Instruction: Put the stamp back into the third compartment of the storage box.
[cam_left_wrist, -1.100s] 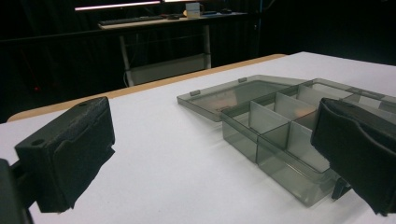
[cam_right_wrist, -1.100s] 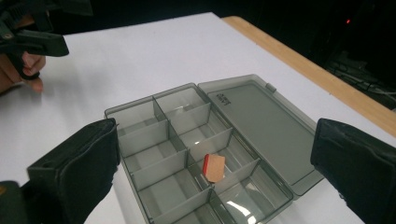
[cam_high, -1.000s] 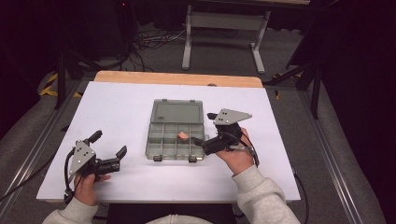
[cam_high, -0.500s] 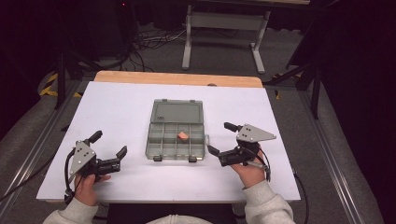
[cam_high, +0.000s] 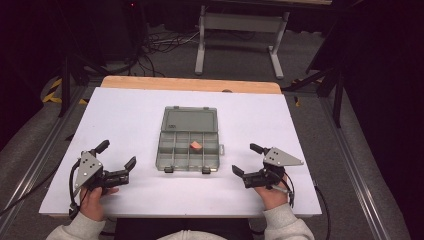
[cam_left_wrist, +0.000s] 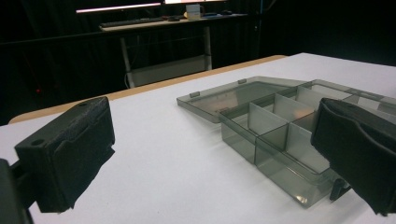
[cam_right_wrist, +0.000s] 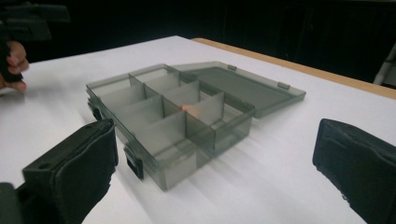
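Note:
A smoky grey plastic organizer box (cam_high: 190, 139) lies open at the middle of the white table, its lid (cam_high: 190, 120) flat behind it. A small orange piece (cam_high: 195, 145) rests in one compartment; I glimpse it as an orange glow (cam_right_wrist: 189, 108) behind a divider. My left gripper (cam_high: 116, 160) stands open on the table left of the box (cam_left_wrist: 280, 135), empty. My right gripper (cam_high: 247, 160) stands open to the right of the box (cam_right_wrist: 173, 116), empty, jaws pointing toward it.
The white table (cam_high: 125, 115) has a wooden strip (cam_high: 190, 84) along its far edge. Cables and a metal stand leg (cam_high: 200, 45) lie on the dark floor beyond. Two black latches (cam_high: 168, 170) sit on the box's front edge.
My right gripper pulled back from the box's right side toward the near right of the table, now open and empty. The left gripper stayed put.

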